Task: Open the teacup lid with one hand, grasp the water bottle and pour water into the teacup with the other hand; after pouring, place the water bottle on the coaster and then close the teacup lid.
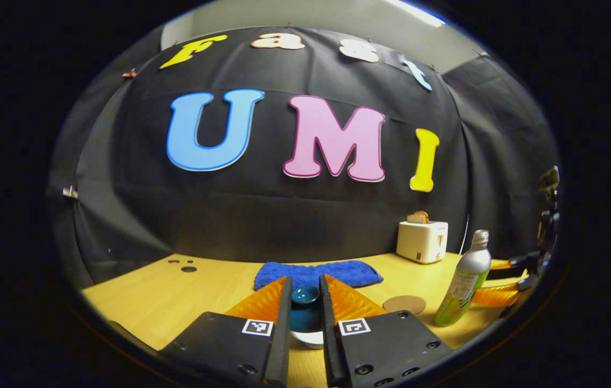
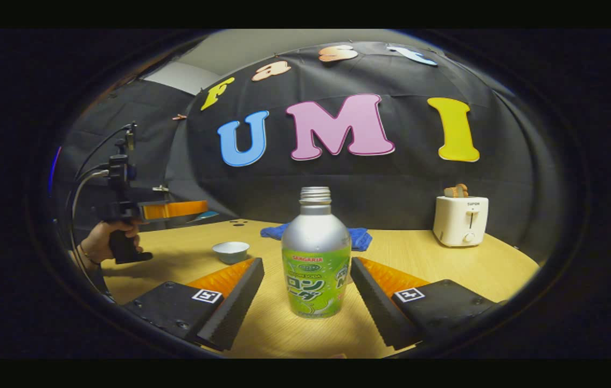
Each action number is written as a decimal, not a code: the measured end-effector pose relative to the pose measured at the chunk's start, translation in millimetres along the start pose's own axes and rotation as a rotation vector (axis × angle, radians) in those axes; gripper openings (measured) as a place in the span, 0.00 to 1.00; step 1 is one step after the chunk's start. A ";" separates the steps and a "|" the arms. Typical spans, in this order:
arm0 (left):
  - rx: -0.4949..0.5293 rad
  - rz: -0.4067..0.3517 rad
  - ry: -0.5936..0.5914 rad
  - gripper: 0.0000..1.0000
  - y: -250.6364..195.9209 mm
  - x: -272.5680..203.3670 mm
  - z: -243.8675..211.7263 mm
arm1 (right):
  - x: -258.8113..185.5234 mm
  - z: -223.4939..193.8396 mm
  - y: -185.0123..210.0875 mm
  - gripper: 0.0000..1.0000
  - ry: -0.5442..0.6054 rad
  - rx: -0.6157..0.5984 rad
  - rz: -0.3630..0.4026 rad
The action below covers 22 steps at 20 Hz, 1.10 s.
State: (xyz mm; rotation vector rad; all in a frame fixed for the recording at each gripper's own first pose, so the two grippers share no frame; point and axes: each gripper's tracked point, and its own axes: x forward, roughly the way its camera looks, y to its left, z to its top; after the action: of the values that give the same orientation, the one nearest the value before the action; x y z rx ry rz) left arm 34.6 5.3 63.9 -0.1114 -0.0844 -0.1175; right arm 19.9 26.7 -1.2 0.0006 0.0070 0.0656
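Holding the teal lid (image 1: 305, 302) pinched above the white teacup (image 2: 230, 251), the left gripper (image 1: 305, 293) has opened it. Low in the middle, the water bottle (image 2: 316, 258) stands between the right gripper's (image 2: 306, 291) spread jaws, not grabbed. Pouring, coaster (image 1: 404, 304) and closing remain.

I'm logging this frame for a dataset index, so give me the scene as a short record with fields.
left gripper: shut on the teal teacup lid, held above the white teacup
right gripper: open, fingers either side of the water bottle, not touching
water bottle: upright on the table, cap off
coaster: bare, beside the bottle
teacup: uncovered
background: blue towel, white toaster with toast
task stage: lid lifted, bottle not yet grasped
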 end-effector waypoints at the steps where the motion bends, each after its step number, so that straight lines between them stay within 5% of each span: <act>1: -0.033 0.015 0.004 0.30 6.7 -3.6 -3.2 | 3.4 -1.0 -1.1 1.00 0.002 0.000 -0.010; 6: -0.103 0.074 0.026 0.30 38.9 -19.0 -20.1 | 15.7 -0.1 -13.1 1.00 -0.005 -0.003 -0.117; 10: -0.137 0.107 -0.002 0.30 62.7 -34.4 -17.4 | 28.3 1.9 -14.4 0.80 0.002 -0.027 -0.173; 17: -0.156 0.096 -0.008 0.30 77.9 -48.3 -12.2 | 79.6 54.4 21.1 0.76 0.043 -0.753 -0.202; 22: -0.221 0.070 -0.001 0.30 85.3 -50.3 -14.3 | 101.5 41.9 42.6 0.76 0.104 -1.118 -0.146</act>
State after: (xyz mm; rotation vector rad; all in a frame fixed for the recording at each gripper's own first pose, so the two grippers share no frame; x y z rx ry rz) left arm -3.8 93.5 36.2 -0.3349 -0.0681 -0.0569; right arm 118.7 75.9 40.1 -1.1201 0.0738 -0.0835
